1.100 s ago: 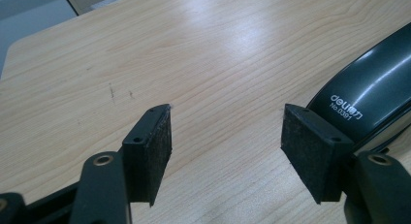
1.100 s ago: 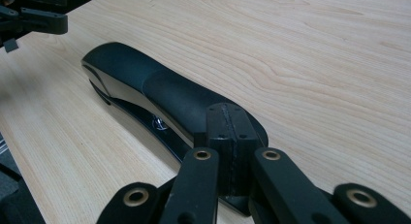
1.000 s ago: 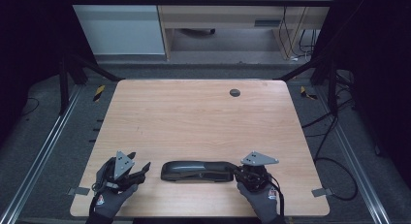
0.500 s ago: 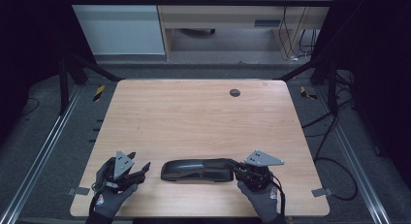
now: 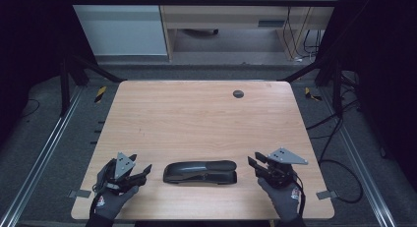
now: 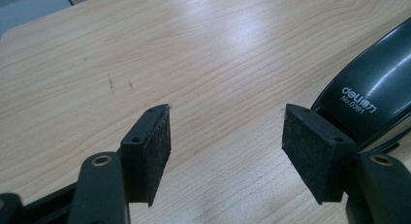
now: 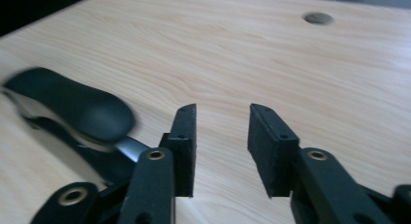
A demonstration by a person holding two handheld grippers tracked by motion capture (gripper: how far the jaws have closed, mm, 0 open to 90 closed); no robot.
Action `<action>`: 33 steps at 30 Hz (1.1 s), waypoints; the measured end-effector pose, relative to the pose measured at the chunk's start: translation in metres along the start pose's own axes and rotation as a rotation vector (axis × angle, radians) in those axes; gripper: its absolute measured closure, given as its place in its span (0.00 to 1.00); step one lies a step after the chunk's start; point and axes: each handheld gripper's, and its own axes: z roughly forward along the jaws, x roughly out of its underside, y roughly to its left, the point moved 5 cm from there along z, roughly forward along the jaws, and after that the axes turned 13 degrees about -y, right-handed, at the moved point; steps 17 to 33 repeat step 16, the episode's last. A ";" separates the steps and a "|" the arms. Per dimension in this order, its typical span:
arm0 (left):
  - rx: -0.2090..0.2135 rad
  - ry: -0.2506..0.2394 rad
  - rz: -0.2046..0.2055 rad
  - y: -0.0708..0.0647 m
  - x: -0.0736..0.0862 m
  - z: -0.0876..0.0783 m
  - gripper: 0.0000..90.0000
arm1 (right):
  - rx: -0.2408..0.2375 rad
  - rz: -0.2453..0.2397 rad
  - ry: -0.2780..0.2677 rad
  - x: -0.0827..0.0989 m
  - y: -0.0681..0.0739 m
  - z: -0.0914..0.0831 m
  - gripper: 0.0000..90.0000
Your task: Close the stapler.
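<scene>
A dark grey stapler (image 5: 200, 172) lies lengthwise near the front edge of the wooden table (image 5: 196, 119). My left gripper (image 5: 145, 170) rests on the table just left of it, open, with bare wood between its pads (image 6: 225, 132). The stapler's printed end (image 6: 373, 98) lies beyond the right pad. My right gripper (image 5: 254, 164) stands a short way off the stapler's right end. Its jaws have just been opening, and nothing is between them (image 7: 222, 122). The stapler's rounded end (image 7: 72, 103) lies to the left of its left jaw.
A small round cable hole (image 5: 238, 94) sits near the table's far edge, also seen in the right gripper view (image 7: 318, 18). Black frame posts and floor rails flank the table. Cables hang at the far right.
My right gripper has come off the stapler's right end, moved to the right and opened its jaws. The stapler and my left gripper have stayed put.
</scene>
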 end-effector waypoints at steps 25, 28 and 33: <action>-0.024 0.075 -0.016 0.016 0.016 0.008 0.35 | 0.179 0.074 0.105 0.044 -0.075 -0.009 0.45; -0.024 0.075 -0.016 0.016 0.016 0.008 0.35 | 0.179 0.074 0.105 0.044 -0.075 -0.009 0.45; -0.024 0.075 -0.016 0.016 0.016 0.008 0.35 | 0.179 0.074 0.105 0.044 -0.075 -0.009 0.45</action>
